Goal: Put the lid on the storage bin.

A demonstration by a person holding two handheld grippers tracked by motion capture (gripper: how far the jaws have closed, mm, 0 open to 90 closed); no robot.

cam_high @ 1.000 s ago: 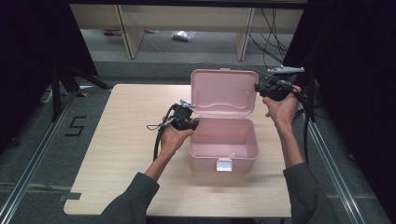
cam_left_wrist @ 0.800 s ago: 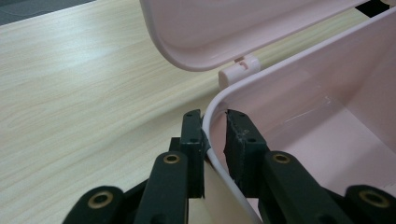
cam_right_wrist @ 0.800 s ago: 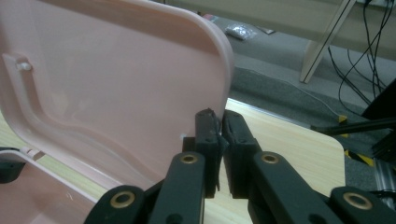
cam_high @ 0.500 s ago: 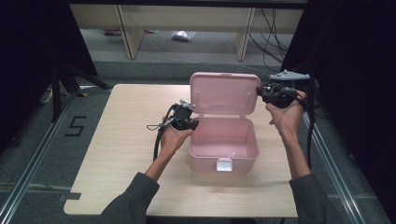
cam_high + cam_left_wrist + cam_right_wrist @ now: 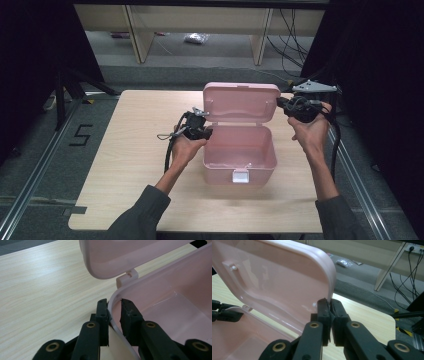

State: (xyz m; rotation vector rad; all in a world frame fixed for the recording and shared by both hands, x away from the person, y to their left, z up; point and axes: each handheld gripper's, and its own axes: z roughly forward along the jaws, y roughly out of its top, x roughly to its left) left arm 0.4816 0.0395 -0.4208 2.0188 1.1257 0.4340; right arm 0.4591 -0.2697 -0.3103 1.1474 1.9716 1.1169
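**Pink box held open at two edges**

I see the pink box [image 5: 239,150] sitting near the middle of the table [image 5: 125,165], its lid [image 5: 242,102] standing upright at the box's twelve o'clock side and its white latch [image 5: 240,176] facing me at six o'clock.

My left gripper [image 5: 200,131] is at the box's nine o'clock side. In the left gripper view its jaws straddle the box wall [image 5: 113,312], one jaw outside and one inside, clenched on the rim just below the hinge [image 5: 126,277].

My right gripper [image 5: 285,106] is at about two o'clock from the box, beside the lid's right edge. In the right gripper view its jaws are pinched tight on the lid's rim [image 5: 331,287], with the thin pink edge caught between them. The left gripper [image 5: 225,312] also shows there, far off at nine o'clock, against the box wall.

Beyond the table, at twelve o'clock, a small plastic bag [image 5: 194,38] lies on the floor.
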